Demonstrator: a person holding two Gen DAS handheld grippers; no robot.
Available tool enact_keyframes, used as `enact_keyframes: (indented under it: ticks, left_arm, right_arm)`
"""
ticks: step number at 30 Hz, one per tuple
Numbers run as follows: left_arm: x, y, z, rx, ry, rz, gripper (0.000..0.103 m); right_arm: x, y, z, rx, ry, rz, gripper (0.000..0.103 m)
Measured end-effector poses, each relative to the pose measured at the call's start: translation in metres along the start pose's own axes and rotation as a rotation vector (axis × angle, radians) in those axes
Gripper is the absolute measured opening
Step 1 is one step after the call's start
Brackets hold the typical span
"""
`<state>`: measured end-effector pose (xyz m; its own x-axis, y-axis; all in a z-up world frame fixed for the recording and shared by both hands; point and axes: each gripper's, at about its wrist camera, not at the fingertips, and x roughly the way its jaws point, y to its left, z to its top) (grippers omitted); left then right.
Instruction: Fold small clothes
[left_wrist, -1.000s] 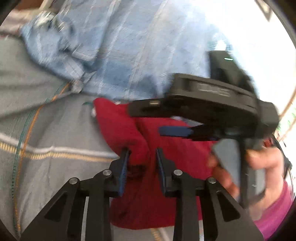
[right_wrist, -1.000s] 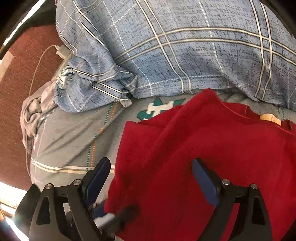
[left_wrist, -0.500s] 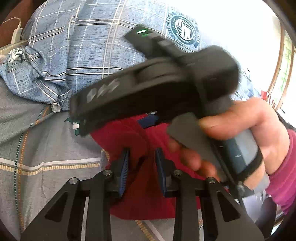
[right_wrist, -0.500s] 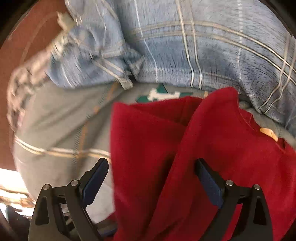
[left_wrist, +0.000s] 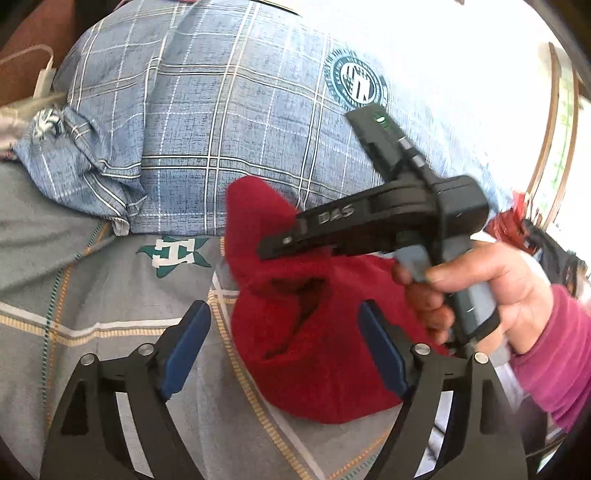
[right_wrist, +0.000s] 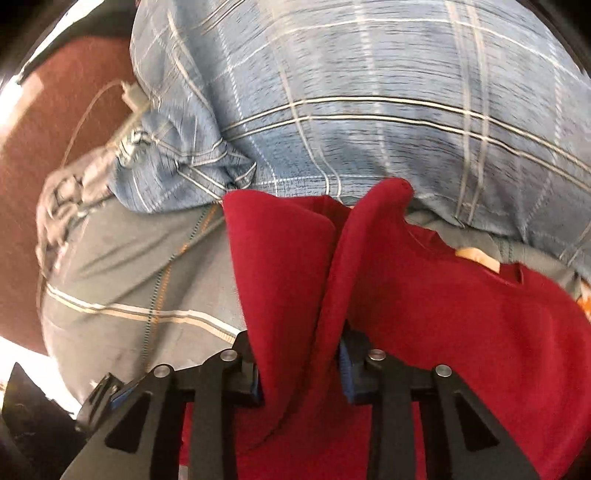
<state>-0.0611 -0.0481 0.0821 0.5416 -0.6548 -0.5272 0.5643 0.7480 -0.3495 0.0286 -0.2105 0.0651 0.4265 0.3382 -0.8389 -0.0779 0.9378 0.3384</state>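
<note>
A small red garment (left_wrist: 317, 332) lies bunched on a grey bedsheet (left_wrist: 92, 295). My left gripper (left_wrist: 284, 343) is open, its blue pads either side of the cloth's near part without pinching it. The right gripper (left_wrist: 280, 247), held in a hand with a pink sleeve, reaches in from the right over the garment. In the right wrist view my right gripper (right_wrist: 301, 363) is shut on a raised fold of the red garment (right_wrist: 461, 325), which hangs up between the pads.
A blue plaid pillow (left_wrist: 221, 122) lies right behind the garment, also in the right wrist view (right_wrist: 369, 103). A white charger and cable (right_wrist: 131, 98) sit by its left corner on brown bedding (right_wrist: 40, 155). Crumpled grey cloth (right_wrist: 70, 192) lies at the left.
My left gripper has opened and let go of the red cloth. My right gripper has closed on a fold of it and the cloth has bunched up toward the pillow.
</note>
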Motion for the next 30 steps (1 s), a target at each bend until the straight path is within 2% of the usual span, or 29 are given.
enact_keyframes:
  ticks: [7, 8, 9, 11, 12, 17, 24, 30]
  left_arm:
    - [0.028, -0.011, -0.005, 0.056, 0.062, 0.036, 0.082]
    - [0.028, -0.013, -0.007, 0.067, 0.065, 0.035, 0.07]
    - [0.029, -0.014, -0.007, 0.073, 0.07, 0.024, 0.046]
    - [0.03, -0.014, -0.008, 0.079, 0.098, 0.015, 0.027]
    - [0.028, -0.014, -0.008, 0.077, 0.094, 0.014, 0.024]
    - [0.013, -0.02, 0.002, 0.049, 0.08, 0.007, 0.018]
    - [-0.007, -0.068, 0.013, 0.149, 0.072, 0.01, 0.017]
    - [-0.001, -0.119, 0.023, 0.216, 0.081, -0.057, 0.017]
  right_arm:
    - [0.001, -0.016, -0.003, 0.057, -0.016, 0.063, 0.031]
    - [0.002, -0.017, -0.004, 0.062, -0.021, 0.068, 0.031]
    - [0.004, -0.017, -0.004, 0.065, -0.024, 0.07, 0.031]
    - [0.004, -0.019, -0.006, 0.075, -0.042, 0.075, 0.03]
    - [0.003, -0.016, -0.007, 0.081, -0.05, 0.077, 0.029]
    - [-0.035, -0.01, -0.014, 0.051, -0.139, 0.06, 0.027]
    - [-0.094, -0.007, -0.024, -0.015, -0.221, 0.01, 0.026]
    - [-0.138, -0.04, -0.041, 0.021, -0.275, -0.042, 0.025]
